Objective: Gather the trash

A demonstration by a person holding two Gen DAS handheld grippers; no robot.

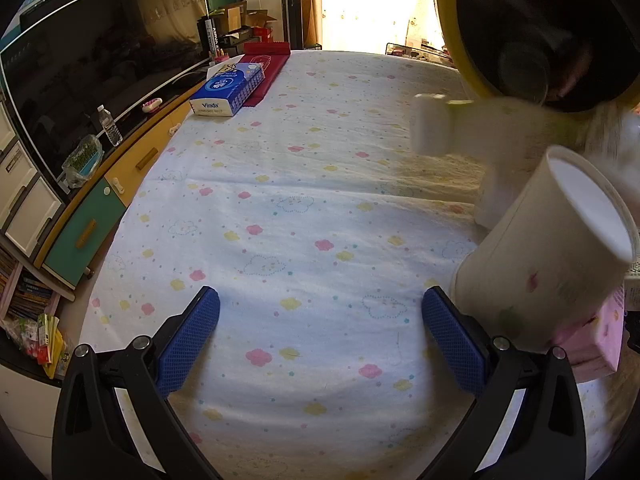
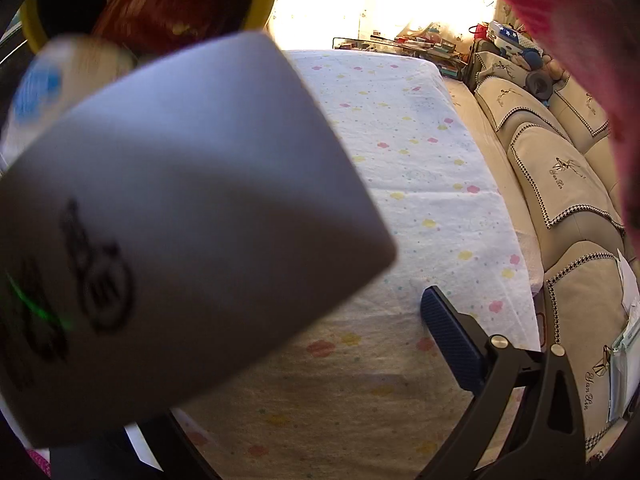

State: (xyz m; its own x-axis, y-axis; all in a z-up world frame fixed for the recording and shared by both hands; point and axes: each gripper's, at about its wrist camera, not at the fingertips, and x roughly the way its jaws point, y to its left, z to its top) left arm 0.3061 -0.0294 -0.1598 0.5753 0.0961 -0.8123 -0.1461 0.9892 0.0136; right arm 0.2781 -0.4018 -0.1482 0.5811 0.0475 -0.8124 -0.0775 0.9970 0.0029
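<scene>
1. Left tool (image 1: 320,332) is released, its blue pads (image 1: 191,336) spread wide with nothing between them, low over the surface (image 1: 304,208).
2. Right tool (image 2: 224,320) appears to hold the paper cup (image 2: 180,216), which fills the left of its view and hides one finger; the grip itself cannot be made out.
3. From the left wrist view that same paper cup (image 1: 548,252) is tilted, mouth up and to the right, above a pink box (image 1: 596,344).
4. Above the cup hangs a yellow-rimmed bin (image 1: 532,28) with a dark inside, and blurred white scraps (image 1: 436,124) show just below its rim.
5. Far from the cup, at the surface's back left corner, lies a blue tissue pack (image 1: 228,88) beside a red box (image 1: 266,68).
6. Right of the surface runs a beige sofa (image 2: 560,184).
</scene>
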